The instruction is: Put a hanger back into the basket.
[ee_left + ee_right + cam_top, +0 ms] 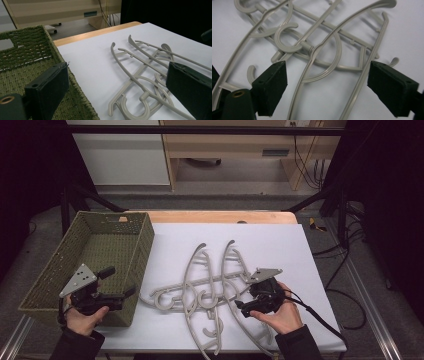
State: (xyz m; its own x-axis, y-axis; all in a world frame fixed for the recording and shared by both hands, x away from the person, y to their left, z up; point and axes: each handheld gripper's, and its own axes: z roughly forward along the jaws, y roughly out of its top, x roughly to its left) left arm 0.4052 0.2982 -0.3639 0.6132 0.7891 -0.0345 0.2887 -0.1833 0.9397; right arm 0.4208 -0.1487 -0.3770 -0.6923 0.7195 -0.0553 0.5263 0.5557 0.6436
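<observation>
Several grey plastic hangers (210, 290) lie tangled on a white sheet (270, 245) in the middle of the table. My right gripper (244, 297) hovers low over their right side and points left. In the right gripper view its jaws stand wide with two curved arms of the hangers (324, 45) running between them, and the pads (272, 85) touch neither; the right gripper (327, 85) is open. My left gripper (121, 281) is open and empty, held over the near right corner of the green woven basket (145, 250). In the left gripper view, the hangers (140, 75) lie ahead of the left gripper (117, 82).
The basket (30, 50) takes up the table's left side and has nothing in it. A strip of the wooden table edge (215, 216) shows behind the sheet. A cable (320, 320) trails from the right gripper toward the near right corner. Black frame bars stand at both sides.
</observation>
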